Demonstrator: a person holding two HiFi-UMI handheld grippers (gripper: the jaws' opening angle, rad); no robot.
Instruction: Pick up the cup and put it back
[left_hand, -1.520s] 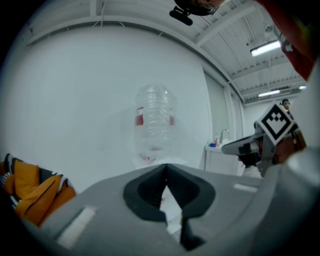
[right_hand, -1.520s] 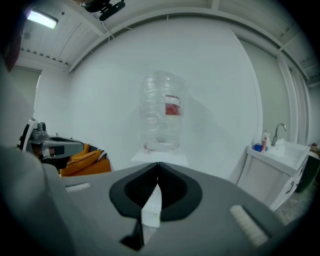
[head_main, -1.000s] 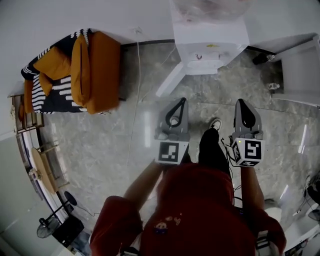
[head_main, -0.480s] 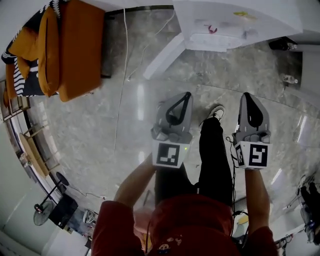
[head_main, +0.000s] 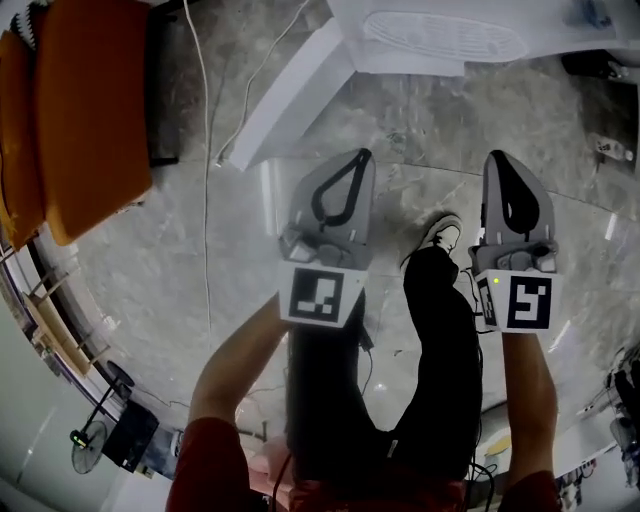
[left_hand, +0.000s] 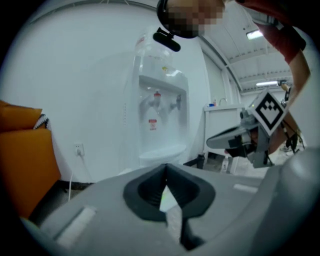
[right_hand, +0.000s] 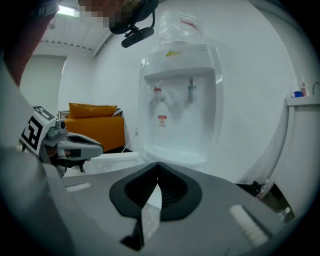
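Jaws together, left gripper (head_main: 360, 160), right gripper (head_main: 497, 160), dispenser (right_hand: 177, 95)

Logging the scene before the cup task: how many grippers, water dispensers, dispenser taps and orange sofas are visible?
Grippers: 2, the left gripper and the right gripper
Water dispenser: 1
Dispenser taps: 2
Orange sofa: 1
Total: 6

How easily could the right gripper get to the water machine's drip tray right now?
Probably yes. Nothing stands between the right gripper and the drip tray; it points that way but hangs short of it.
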